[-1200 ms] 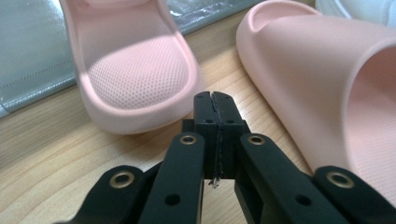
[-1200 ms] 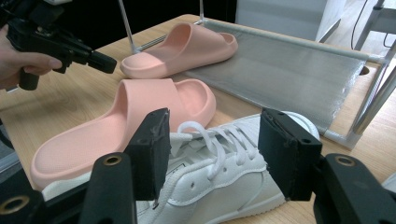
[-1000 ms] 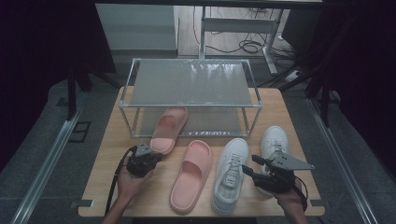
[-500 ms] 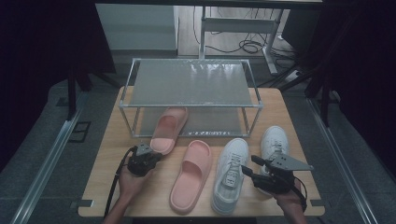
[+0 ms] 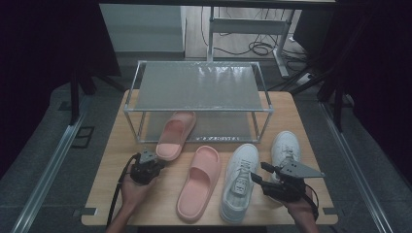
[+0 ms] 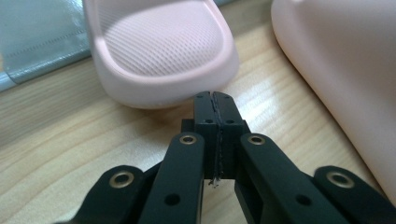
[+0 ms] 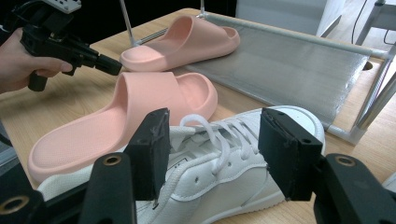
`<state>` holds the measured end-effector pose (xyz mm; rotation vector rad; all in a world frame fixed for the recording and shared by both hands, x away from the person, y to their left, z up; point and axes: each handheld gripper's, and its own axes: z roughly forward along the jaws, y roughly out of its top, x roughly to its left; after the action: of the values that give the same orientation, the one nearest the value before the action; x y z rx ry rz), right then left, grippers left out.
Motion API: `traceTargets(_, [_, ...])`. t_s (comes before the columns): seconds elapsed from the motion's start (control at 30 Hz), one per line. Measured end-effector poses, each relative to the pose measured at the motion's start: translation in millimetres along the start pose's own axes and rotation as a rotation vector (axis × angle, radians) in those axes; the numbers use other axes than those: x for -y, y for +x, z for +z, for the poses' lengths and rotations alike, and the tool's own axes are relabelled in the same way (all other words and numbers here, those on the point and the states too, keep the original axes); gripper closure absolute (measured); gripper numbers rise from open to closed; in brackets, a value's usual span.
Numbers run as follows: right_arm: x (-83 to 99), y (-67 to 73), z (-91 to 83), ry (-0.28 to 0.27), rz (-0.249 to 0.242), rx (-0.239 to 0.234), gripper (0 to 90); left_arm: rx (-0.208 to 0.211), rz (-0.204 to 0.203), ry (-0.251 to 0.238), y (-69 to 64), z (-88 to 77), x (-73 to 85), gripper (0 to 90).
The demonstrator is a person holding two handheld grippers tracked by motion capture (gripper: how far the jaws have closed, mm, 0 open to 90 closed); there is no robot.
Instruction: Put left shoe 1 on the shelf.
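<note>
Little has changed over the last second, as far as we can see. Our left gripper (image 5: pixel 154 161) has crept slightly toward the heel of the far pink slipper (image 5: pixel 175 133), and our right gripper (image 5: pixel 258 174) has kept its place. Both slippers and both sneakers lie where they lay. We read this as the pause before a push or a grab: nothing is lifted yet, and the shelving is only beginning.

Our left tongs are clenched with nothing between them. In the left gripper view the two black jaws meet flush, and the slipper's rounded heel (image 6: pixel 163 51) sits just ahead of their tips, very near, though we cannot tell whether they touch it. The near pink slipper (image 6: pixel 345 74) lies just to the right of those jaws. With the jaws closed, this hand looks set to nudge the heel forward onto the lower tier of the wire shoe rack (image 5: pixel 199 87), where the slipper's toe already rests.

Our right tongs stand released and wide. In the right gripper view the laced top of the near white sneaker (image 7: pixel 219 186) lies between the pads (image 7: pixel 152 149), which do not press on it. The second white sneaker (image 5: pixel 285 148) sits just beyond that gripper.

Both hands come in low from our side of the wooden table (image 5: pixel 111 160), each gripper held nearly level and pointing away from us. The left hand (image 5: pixel 131 191) wraps its handle from below.
</note>
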<state>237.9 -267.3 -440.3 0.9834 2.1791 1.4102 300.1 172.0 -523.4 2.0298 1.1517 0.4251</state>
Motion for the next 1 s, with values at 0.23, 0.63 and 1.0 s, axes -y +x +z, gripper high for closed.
traceTargets(0.23, [0.2, -0.8, 0.3, 0.001, -0.001, 0.003, 44.7, 0.005, 0.013, 0.007, -0.1, 4.6, -3.6, 90.0])
traceTargets(0.63, [-0.6, 0.2, -0.1, 0.001, -0.007, 0.0, 44.6, 0.018, 0.035, 0.019, -7.6, 25.7, -21.9, 90.0])
traceTargets(1.0, [-2.3, 0.9, -3.2, -0.009, -0.01, 0.002, 44.7, 0.011, 0.022, 0.016, -5.3, 35.7, -30.4, 90.0])
